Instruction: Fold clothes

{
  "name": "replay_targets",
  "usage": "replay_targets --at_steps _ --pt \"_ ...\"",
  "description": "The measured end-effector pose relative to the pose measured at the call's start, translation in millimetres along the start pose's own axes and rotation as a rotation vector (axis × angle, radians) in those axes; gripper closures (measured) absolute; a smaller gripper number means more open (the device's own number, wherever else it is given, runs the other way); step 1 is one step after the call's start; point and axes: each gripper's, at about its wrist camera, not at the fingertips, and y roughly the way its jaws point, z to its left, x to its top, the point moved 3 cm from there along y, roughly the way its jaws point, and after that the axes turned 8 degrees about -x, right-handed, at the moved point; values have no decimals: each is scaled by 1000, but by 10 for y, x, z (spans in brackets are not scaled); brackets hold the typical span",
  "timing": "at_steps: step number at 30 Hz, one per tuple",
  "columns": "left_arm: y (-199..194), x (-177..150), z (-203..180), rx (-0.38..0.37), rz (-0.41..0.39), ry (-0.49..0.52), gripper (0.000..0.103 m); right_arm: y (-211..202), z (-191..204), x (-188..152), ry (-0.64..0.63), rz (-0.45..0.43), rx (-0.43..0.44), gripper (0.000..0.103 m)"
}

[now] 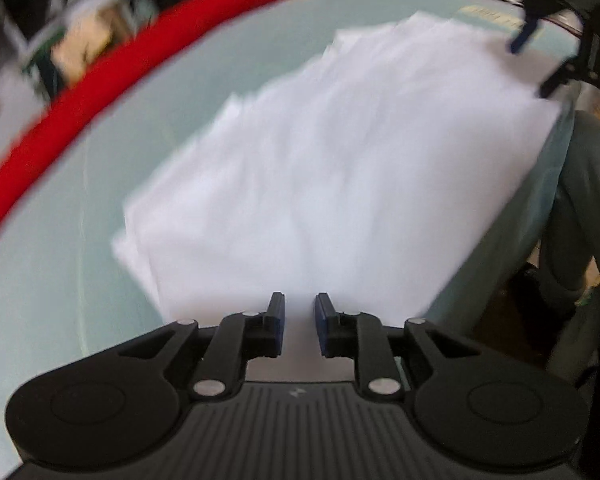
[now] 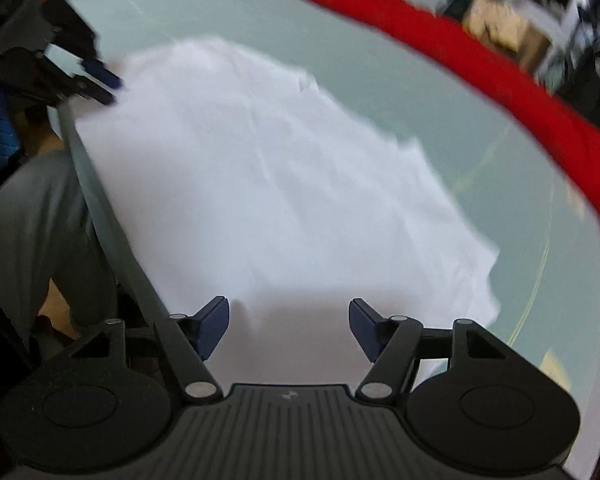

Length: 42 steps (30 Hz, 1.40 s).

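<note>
Left claw [image 1: 300,322]: black linkage with blue pads, sitting nearest the lens and pointing down over the near edge of the cloth; jaws standing slightly apart, a narrow gap showing, nothing pinched between them.
Right claw [image 2: 289,330]: same build, hovering over its own near edge of the garment; jaws spread wide, holding nothing, likely because the fabric is meant to lie flat now.
White folded cotton garment [image 1: 340,176]: lying spread on the tabletop between the two claws, layered edges showing on its far left side, one long edge running along the tabletop's edge by the person.
Pale green smooth tabletop [image 1: 60,280]: carrying the garment, bare surface showing around it on the far sides.
Person's grey trouser leg [image 2: 32,216]: standing just beside the tabletop edge, so the operator is working close in.
Red fabric band [image 2: 480,64]: curving along the far rim of the tabletop, well apart from the white garment.
Step in hand: judging by both claws being empty, a fold looks laid down and the next grab is being lined up.
</note>
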Motion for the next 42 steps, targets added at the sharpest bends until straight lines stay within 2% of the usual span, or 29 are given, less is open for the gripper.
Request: replay_targets --at_steps 3,5,7,9,12,15,18,21,23,26,28,31,33,35,38,41,42 --pt "-115 -139 164 -22 4 -104 81 60 -68 -242 41 40 7 31" --pt "-202 -56 225 0 -5 -109 81 -21 -132 -256 83 28 24 31" --pt "-294 102 262 39 -48 -95 75 -96 -200 -146 113 -6 21 31" --pt "-298 328 347 32 -103 -115 68 -131 -302 28 157 -61 17 27" --pt "-156 597 487 -8 -145 -182 68 -44 -452 320 261 -131 15 23" --pt "108 681 636 -44 -133 -264 68 173 -546 474 364 -140 49 23" --pt "314 469 831 -47 -76 -384 67 370 -599 407 422 -106 53 23" --pt "230 144 1010 -78 -114 -461 69 472 -654 190 462 -72 14 18" --pt "116 91 1066 -87 -132 -496 68 438 -725 87 512 -89 -4 14" --pt "33 274 1065 -35 -155 -476 65 315 -808 46 597 -131 -44 9" --pt "42 445 1069 -77 -199 -470 61 229 -817 135 624 -194 -44 0" --pt "171 651 1063 -144 -232 -479 57 154 -780 335 632 -278 -33 0" --pt "300 729 1061 -173 -234 -488 53 208 -756 449 644 -297 -14 0" --pt "459 722 1081 -174 -216 -510 50 325 -742 497 668 -285 14 0" --pt "621 639 1156 -130 -212 -514 50 470 -729 454 680 -235 15 0" --pt "630 638 1254 -138 -224 -557 51 615 -848 313 741 -170 -84 0" --pt "591 667 1239 -120 -219 -548 50 650 -900 258 775 -151 -116 0"
